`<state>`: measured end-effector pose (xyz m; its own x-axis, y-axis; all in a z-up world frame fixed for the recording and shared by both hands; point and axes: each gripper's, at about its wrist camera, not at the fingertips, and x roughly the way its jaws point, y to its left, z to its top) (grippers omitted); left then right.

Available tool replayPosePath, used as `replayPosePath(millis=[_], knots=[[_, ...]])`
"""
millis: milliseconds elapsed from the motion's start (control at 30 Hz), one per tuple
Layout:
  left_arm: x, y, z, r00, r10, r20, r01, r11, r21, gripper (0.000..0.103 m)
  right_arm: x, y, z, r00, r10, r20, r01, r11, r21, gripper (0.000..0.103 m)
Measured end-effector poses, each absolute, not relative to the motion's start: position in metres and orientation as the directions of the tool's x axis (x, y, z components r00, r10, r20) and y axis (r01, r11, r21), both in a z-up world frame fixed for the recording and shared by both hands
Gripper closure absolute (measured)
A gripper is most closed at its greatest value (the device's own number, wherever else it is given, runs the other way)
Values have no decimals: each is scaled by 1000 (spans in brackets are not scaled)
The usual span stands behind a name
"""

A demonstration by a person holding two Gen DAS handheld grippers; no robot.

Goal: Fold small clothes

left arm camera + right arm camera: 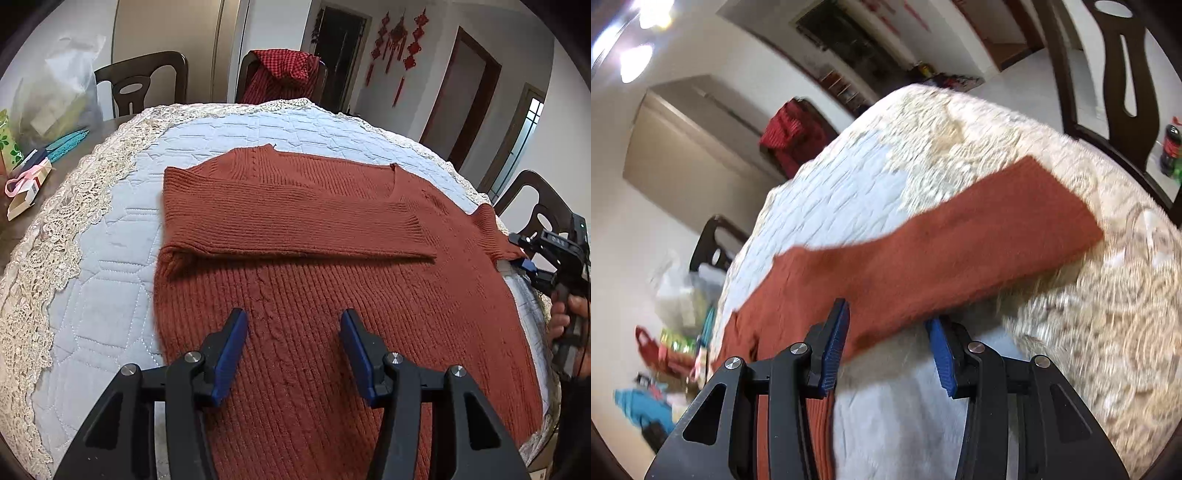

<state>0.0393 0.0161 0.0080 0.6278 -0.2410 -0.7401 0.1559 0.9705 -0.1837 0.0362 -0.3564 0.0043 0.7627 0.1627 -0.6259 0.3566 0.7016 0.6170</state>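
A rust-red ribbed knit sweater (332,295) lies flat on the quilted table cover (110,266). Its left sleeve (288,225) is folded across the chest. My left gripper (293,325) is open and empty, hovering above the sweater's lower body. My right gripper (526,258) shows at the right edge by the other sleeve's cuff (491,229). In the blurred right wrist view that sleeve (960,251) stretches out over the lace edge, and the right gripper (890,332) is open with the sleeve's lower edge just above its fingers; contact is unclear.
Lace trim (55,236) borders the cover. Dark wooden chairs (144,83) stand around the table, one draped with a red checked garment (284,74). Boxes, a plastic bag and ribbons (29,162) clutter the left table end. A chair back (1123,74) stands near the right gripper.
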Motion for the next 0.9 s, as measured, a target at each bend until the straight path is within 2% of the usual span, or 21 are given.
replayPosePath(millis=[67,100,133,333,500,600,667,733,900], knots=[[38,15,8,629,-242,-739,161,970,-181,45,40,-358,7,765,142,-628,366,707,606,64],[38,15,8,629,-245,-738,163,969,-184,44,44,-354,11,766,129,-630,370,714,595,75],[38,15,8,628,-249,-737,164,968,-188,44,45,-352,14,769,122,-627,366,721,589,82],[39,19,8,627,-271,-730,163,963,-217,43,54,-310,64,819,109,-563,227,840,493,83],[38,21,8,628,-289,-723,162,957,-242,43,77,-228,86,791,258,-555,-9,911,412,83],[38,24,8,629,-303,-716,161,952,-262,43,89,-176,75,710,351,-610,-156,924,349,81],[37,25,8,629,-310,-713,160,949,-271,43,89,-157,64,674,388,-629,-211,917,340,75],[37,25,8,629,-311,-712,161,949,-273,43,85,-143,54,625,446,-641,-271,894,357,58],[37,22,12,623,-294,-724,162,955,-248,43,61,-150,45,606,468,-643,-289,883,370,58]])
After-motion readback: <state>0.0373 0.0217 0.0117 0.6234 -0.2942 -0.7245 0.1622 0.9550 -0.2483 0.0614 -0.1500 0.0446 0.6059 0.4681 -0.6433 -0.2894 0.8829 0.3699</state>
